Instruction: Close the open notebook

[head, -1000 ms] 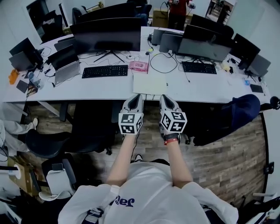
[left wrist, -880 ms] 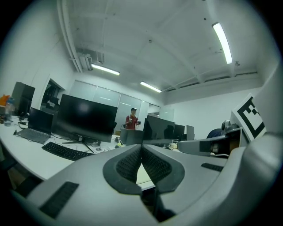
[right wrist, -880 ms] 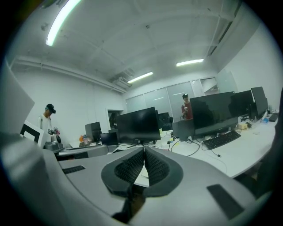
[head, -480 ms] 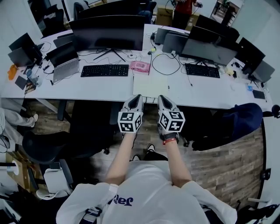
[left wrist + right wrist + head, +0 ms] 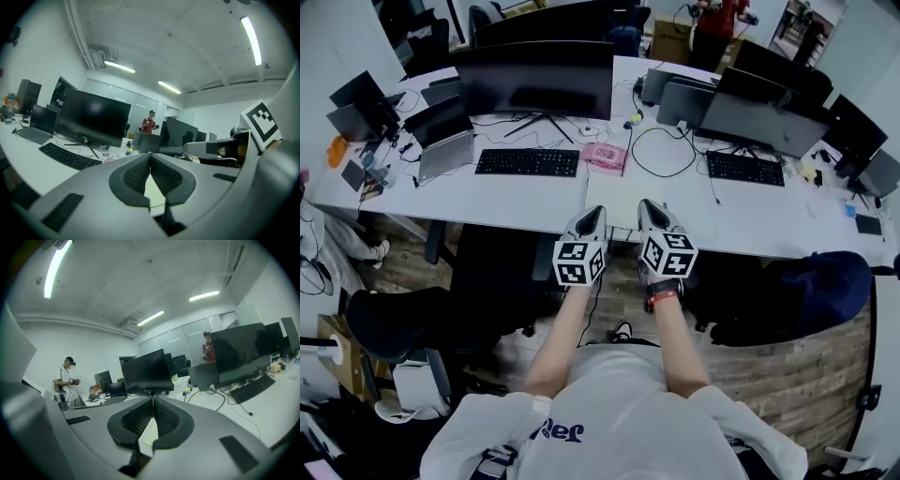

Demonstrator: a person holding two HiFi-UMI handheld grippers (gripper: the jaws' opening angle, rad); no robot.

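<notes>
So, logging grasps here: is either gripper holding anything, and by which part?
Nothing is held. The left gripper and right gripper both have jaws together and empty; the open notebook lies on the desk ahead.

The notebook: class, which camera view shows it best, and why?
The head view: the notebook lies flat on the desk, nearly all in sight from above. Each gripper view shows only a pale sliver of it through the gap between its jaws.
</notes>
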